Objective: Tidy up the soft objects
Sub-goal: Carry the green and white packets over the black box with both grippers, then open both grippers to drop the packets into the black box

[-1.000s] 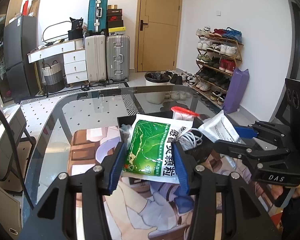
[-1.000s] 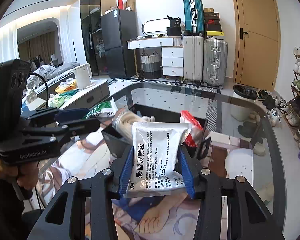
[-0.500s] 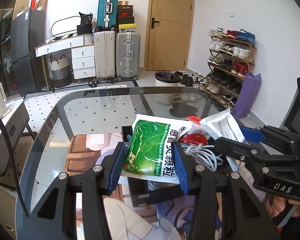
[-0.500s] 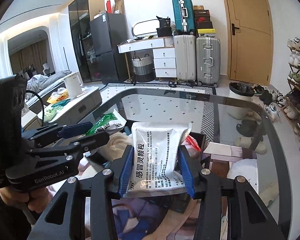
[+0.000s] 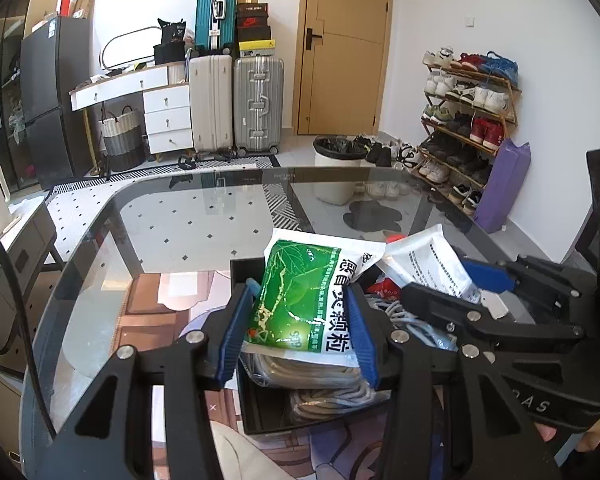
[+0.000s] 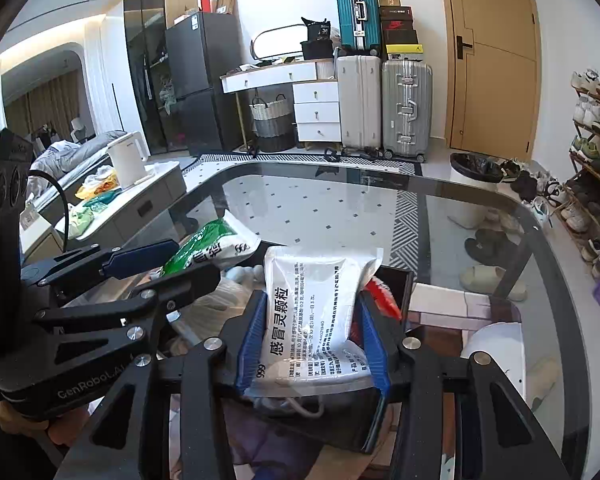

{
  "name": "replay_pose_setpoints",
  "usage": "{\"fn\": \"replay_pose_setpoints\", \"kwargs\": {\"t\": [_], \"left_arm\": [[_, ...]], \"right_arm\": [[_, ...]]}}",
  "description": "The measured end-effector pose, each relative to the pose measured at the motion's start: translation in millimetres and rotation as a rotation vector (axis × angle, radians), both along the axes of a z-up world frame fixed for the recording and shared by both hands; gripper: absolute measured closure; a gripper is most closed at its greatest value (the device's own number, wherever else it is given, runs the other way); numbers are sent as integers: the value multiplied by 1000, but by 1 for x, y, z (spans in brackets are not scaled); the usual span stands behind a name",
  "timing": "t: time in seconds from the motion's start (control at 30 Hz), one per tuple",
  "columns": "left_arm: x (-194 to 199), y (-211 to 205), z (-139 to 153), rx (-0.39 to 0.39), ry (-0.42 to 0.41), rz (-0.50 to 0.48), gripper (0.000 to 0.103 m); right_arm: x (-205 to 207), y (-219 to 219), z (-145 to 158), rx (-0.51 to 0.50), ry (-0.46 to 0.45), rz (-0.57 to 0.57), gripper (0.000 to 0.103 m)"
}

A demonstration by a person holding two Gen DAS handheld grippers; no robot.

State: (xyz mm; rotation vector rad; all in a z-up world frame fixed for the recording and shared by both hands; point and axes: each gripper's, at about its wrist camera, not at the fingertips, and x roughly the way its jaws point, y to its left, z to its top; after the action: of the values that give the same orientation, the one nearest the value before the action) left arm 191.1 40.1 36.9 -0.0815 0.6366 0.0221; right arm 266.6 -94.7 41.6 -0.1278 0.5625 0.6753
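Note:
My left gripper is shut on a green and white packet, held just above a black box. The box holds bagged coiled rope, grey cables and a red packet. My right gripper is shut on a white packet with black print, also held over the box. In the left wrist view the right gripper and its white packet sit to the right. In the right wrist view the left gripper and green packet sit to the left.
The box stands on a glass table with a printed mat beneath it. A white round object lies right of the box. Beyond the table are suitcases, a bin and a shoe rack.
Both grippers have moved forward and down over the black box, still holding their packets. The box now sits directly beneath the fingers in both views.

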Motion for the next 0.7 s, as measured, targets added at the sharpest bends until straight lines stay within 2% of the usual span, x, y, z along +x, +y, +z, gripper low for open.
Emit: {"fn": "replay_pose_setpoints", "kwargs": {"t": [0.13,0.27,0.33,0.4,0.53,0.6,0.7], "left_arm": [[3,-3,-5,21,11,-3,56],[5,-4,-5,24,18,-10,54],[5,-5,-4,28,23,-14,54],[2,-3,-4,28,31,-20,47],[-4,-5,-2,24,28,-44,40],[-9,-7,1,31,22,-44,26],[-20,-6,5,27,5,-39,17]], "right_arm": [[4,0,-2,-5,1,5,56],[6,-3,-3,-2,-8,10,49],[2,-3,-1,-10,-28,18,43],[-2,-8,0,-5,-41,20,32],[-9,-19,2,17,-50,12,24],[-14,-26,3,27,-58,13,15],[-23,-35,3,42,-69,12,9]]}}
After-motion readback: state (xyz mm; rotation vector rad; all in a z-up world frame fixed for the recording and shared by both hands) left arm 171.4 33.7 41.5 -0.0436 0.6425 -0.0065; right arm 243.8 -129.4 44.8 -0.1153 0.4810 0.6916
